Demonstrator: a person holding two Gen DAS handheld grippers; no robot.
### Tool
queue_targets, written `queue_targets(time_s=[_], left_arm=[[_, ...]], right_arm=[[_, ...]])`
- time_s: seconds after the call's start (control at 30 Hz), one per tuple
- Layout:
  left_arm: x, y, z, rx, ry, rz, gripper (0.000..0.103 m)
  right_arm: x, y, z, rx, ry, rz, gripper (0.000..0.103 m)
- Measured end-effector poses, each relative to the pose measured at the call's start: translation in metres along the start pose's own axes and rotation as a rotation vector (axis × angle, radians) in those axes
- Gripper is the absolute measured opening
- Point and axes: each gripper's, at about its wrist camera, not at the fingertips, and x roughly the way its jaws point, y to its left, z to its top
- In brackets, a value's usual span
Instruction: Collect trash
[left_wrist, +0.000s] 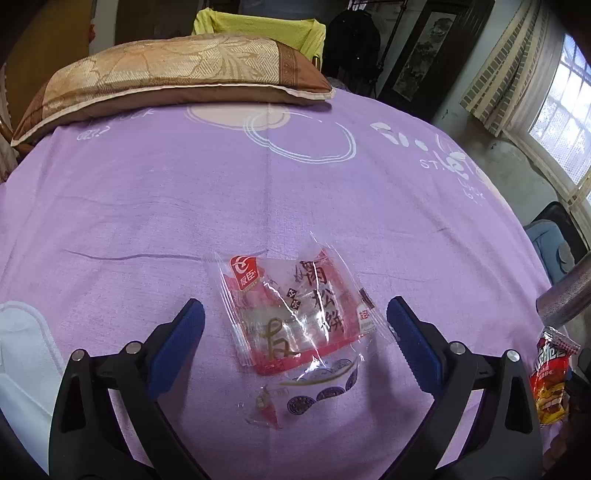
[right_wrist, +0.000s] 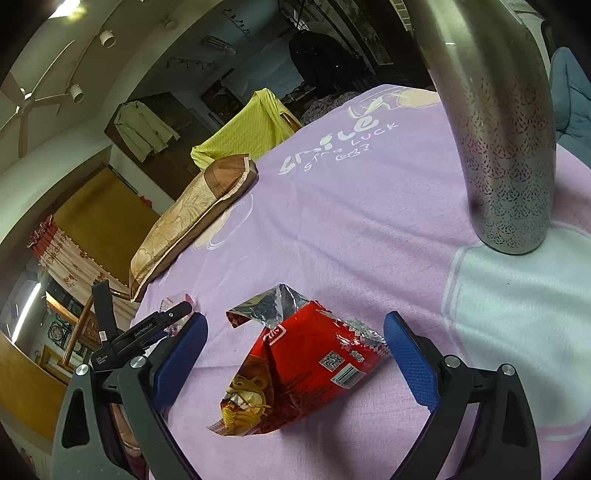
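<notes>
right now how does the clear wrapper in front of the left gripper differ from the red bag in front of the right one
The clear wrapper is see-through with red print and lies flat; the red bag is opaque red foil, crumpled and puffed up, its silver torn end raised. A small torn scrap lies by the clear wrapper; none shows by the red bag. Both rest on the purple sheet, each between open jaws of the left gripper and right gripper.

I see the bedsheet (left_wrist: 147, 206) lilac with white circles and lettering | on it a clear wrapper (left_wrist: 295, 314) printed red with dark characters | right of that wrapper, a red-and-yellow snack bag (right_wrist: 295, 369) with silver lining | metal bin (right_wrist: 506, 166) silver, scale-patterned | pillow (left_wrist: 166, 74) gold leaf weave, brown border | my gripper pads (left_wrist: 177, 343) blue.
</notes>
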Motion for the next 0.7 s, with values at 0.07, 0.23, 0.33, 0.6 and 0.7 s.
queue_targets(time_s=[0.07,0.23,0.33,0.6,0.7], left_arm=[[-0.001,-0.003,0.0,0.03,-0.001,-0.019,0.069],[-0.021,-0.008,-0.009,0.063,-0.001,-0.066,0.056],[-0.049,-0.01,-0.019,0.052,-0.019,-0.127,0.056],[-0.098,-0.029,-0.075,0.166,-0.025,-0.177,0.056],[-0.094,-0.034,-0.082,0.199,-0.005,-0.163,0.056]], right_arm=[[0.0,-0.001,0.0,0.004,0.0,0.001,0.095],[-0.003,-0.005,0.003,0.026,-0.012,0.016,0.095],[-0.004,-0.007,0.004,0.04,-0.014,0.025,0.095],[-0.001,-0.001,0.001,0.017,0.006,0.018,0.095],[0.003,0.0,-0.002,0.008,0.029,-0.004,0.095]])
